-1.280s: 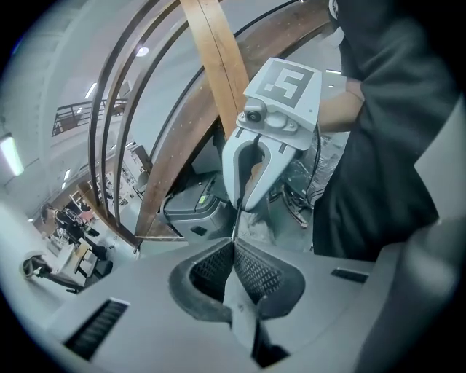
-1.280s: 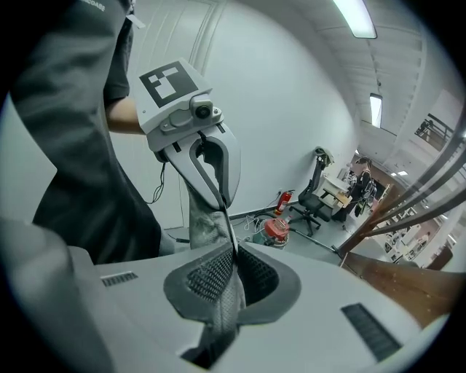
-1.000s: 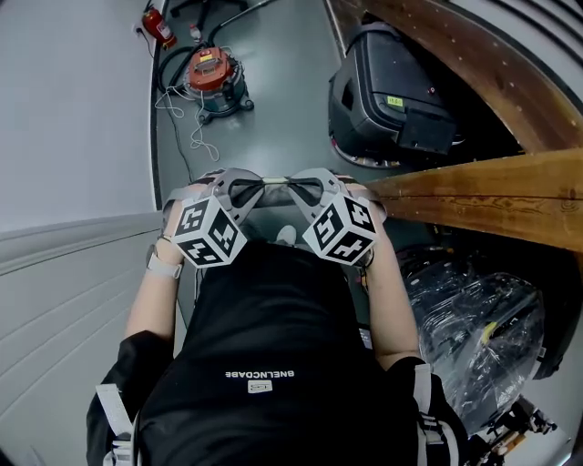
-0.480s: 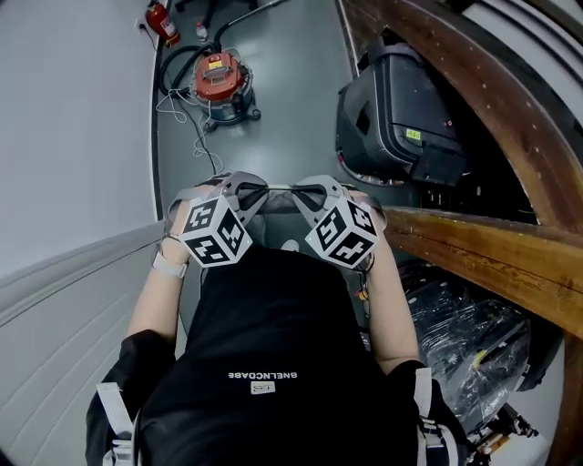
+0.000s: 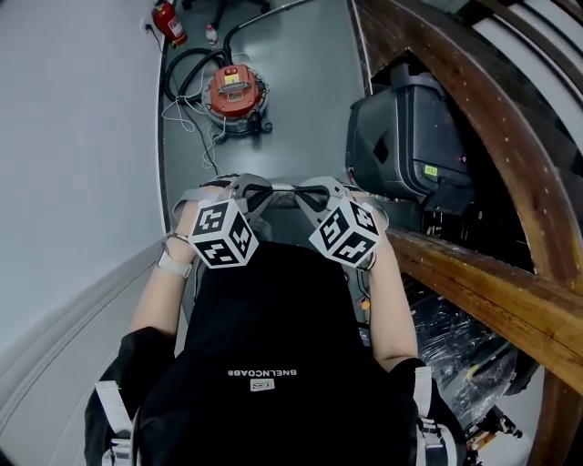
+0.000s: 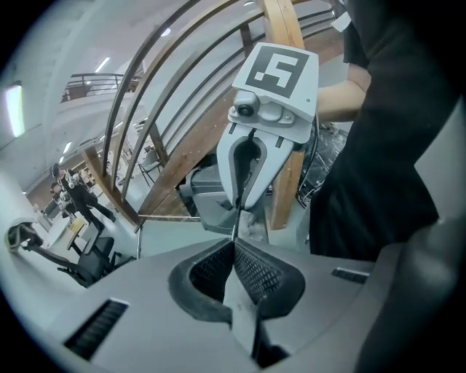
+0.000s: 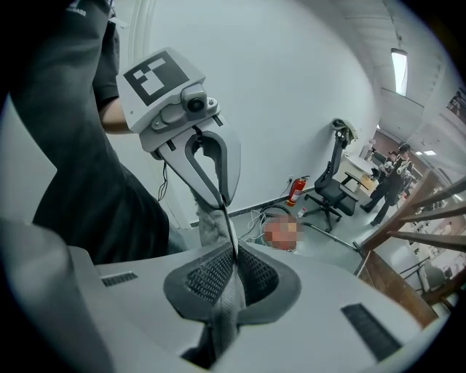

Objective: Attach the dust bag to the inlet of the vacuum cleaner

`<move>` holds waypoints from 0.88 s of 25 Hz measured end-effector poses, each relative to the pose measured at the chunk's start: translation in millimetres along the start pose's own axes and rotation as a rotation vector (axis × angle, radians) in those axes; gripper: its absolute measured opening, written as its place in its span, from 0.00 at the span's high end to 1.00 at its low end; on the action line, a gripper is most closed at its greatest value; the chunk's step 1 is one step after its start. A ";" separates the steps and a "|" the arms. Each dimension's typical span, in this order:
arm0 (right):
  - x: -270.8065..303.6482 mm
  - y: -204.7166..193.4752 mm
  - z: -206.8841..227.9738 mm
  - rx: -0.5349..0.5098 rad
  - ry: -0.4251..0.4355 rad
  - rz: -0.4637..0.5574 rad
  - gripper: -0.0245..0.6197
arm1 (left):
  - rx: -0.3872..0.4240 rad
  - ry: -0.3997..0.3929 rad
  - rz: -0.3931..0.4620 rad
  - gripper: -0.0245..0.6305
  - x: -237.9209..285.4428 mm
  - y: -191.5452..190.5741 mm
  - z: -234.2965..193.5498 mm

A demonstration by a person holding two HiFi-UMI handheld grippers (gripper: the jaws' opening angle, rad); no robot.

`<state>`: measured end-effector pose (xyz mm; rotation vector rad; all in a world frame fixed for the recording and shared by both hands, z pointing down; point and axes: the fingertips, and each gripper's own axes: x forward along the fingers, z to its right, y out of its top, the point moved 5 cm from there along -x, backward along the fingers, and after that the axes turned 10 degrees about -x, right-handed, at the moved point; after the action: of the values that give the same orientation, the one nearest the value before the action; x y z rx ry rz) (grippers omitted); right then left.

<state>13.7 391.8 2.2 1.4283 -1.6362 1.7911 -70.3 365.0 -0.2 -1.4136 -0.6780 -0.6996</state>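
A red-topped vacuum cleaner stands on the grey floor ahead, its black hose curling off to the left. I hold the grey dust bag stretched between both grippers at waist height, well short of the vacuum. My left gripper is shut on the bag's left edge, my right gripper on its right edge. In the left gripper view the bag's thin edge runs from my jaws to the opposite gripper. The right gripper view shows grey cloth pinched in my jaws.
A white cable lies on the floor by the vacuum. A fire extinguisher stands by the wall on the left. A black machine, a wooden rail and plastic-wrapped goods fill the right. An office chair stands further off.
The whole view has advanced: the vacuum looks a little nearer and the black machine and wooden rail have slid past on the right. Both grippers keep their hold on the bag.
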 end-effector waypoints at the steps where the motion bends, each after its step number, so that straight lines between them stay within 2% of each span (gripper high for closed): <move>1: 6.4 7.0 7.7 -0.004 0.006 -0.002 0.90 | -0.003 0.002 0.002 0.93 -2.9 -4.4 -10.4; 6: 35.5 31.0 40.4 -0.045 0.041 -0.009 0.90 | -0.035 0.016 0.004 0.93 -9.2 -23.4 -52.2; 11: 55.9 39.0 66.3 -0.091 0.087 -0.016 0.90 | -0.094 0.040 -0.001 0.93 -4.2 -33.7 -78.1; 22: 84.3 7.0 139.8 -0.210 0.254 0.028 0.90 | -0.285 0.109 -0.055 0.93 46.5 -19.6 -126.6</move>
<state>32.5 235.2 44.8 1.0461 -1.6593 1.6779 -55.4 236.5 42.5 -1.6078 -0.5483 -0.9381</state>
